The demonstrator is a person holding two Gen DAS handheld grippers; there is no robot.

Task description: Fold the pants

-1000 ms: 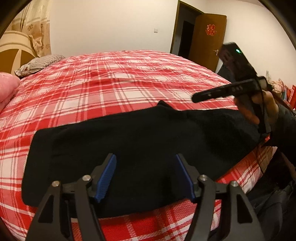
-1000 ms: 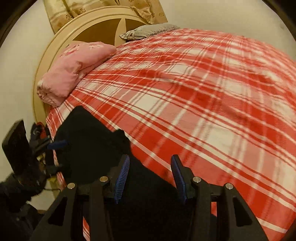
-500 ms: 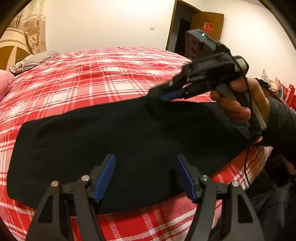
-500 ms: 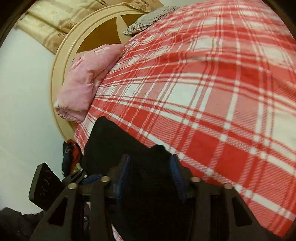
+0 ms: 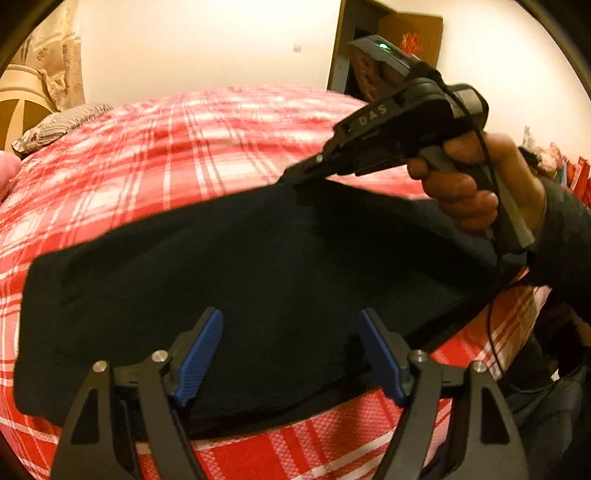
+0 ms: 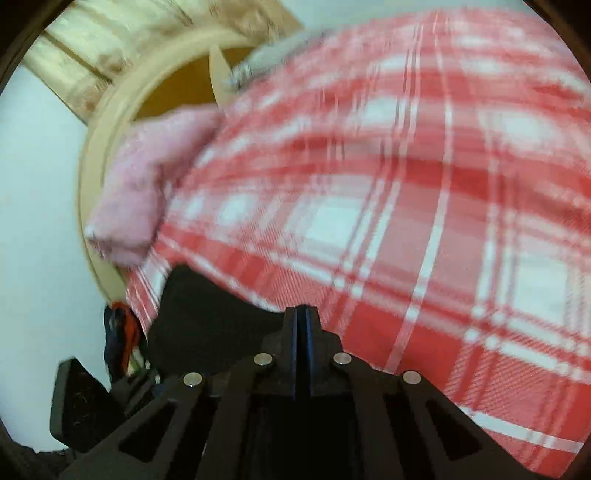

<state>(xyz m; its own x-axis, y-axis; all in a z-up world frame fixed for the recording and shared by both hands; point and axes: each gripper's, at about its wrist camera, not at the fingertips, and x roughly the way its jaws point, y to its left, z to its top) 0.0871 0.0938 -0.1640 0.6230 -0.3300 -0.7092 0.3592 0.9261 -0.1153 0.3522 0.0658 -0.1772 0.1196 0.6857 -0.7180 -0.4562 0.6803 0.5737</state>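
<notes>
Pants (image 5: pixel 258 280), black, lie spread along the near edge of the bed (image 5: pixel 207 155), and the right gripper (image 5: pixel 295 179) has its fingers pinched together on their far edge, lifting that edge into a small peak. In the right wrist view the same gripper (image 6: pixel 303 314) shows its two blue pads pressed flat against each other; dark cloth sits just below the tips, though blur makes the exact bite hard to read. The left gripper (image 5: pixel 291 354) hangs over the near part of the pants with its fingers spread wide and nothing between them. A hand (image 5: pixel 465 184) grips the right gripper's handle. Beyond the pants the red plaid cover runs to a striped pillow (image 5: pixel 55 125) and a pink blanket (image 6: pixel 147 184) by the round headboard (image 6: pixel 110 122). A brown door (image 5: pixel 410 33) stands in the far wall.
</notes>
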